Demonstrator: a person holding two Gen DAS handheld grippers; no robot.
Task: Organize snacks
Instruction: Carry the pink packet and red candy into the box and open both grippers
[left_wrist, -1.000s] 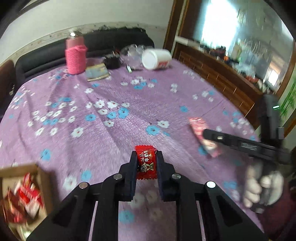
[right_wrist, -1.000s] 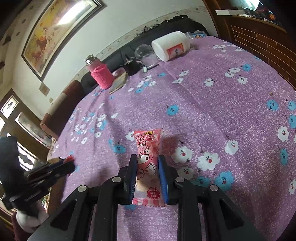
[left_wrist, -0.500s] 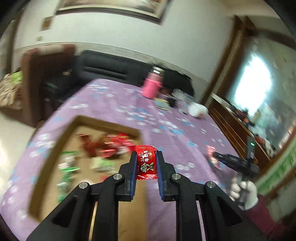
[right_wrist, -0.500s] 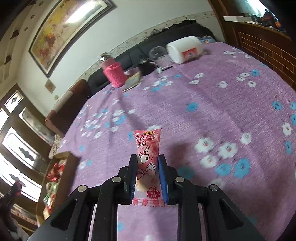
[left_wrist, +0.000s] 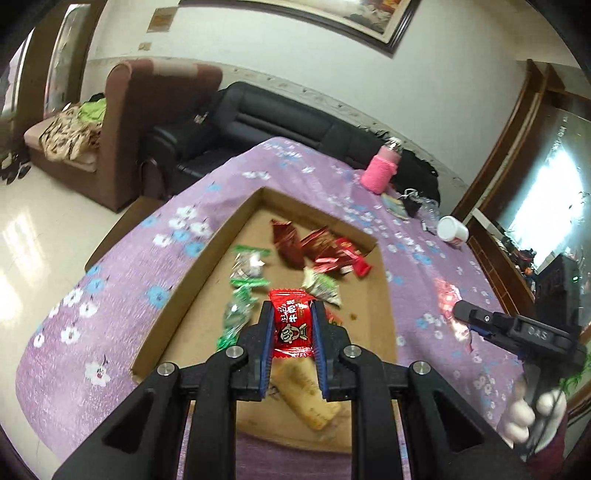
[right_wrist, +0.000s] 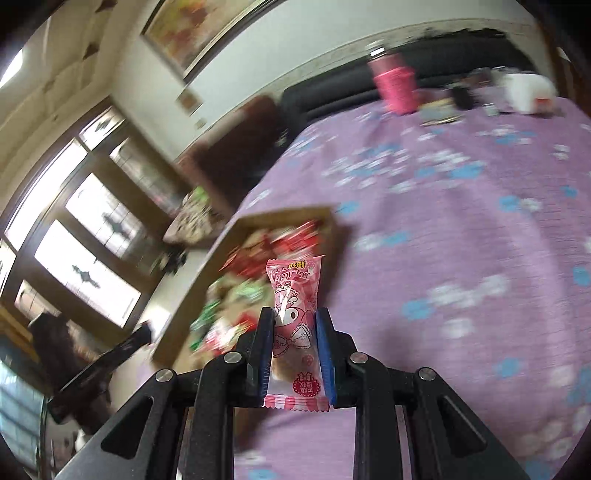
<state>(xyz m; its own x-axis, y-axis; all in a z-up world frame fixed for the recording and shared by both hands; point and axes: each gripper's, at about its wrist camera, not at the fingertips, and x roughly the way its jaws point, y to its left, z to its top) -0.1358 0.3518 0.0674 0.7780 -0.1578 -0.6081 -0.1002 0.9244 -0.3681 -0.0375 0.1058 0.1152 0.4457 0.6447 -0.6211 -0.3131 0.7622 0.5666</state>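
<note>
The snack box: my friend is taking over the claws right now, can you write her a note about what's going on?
Left claw: shut on a red candy packet, held over the cardboard box.
Right claw: shut on a pink snack packet, over the purple tablecloth, beside the box.
Done: red and green snacks already lie in the box.
Left: drop the red candy packet in, then bring the pink snack packet over the box and let go.
</note>
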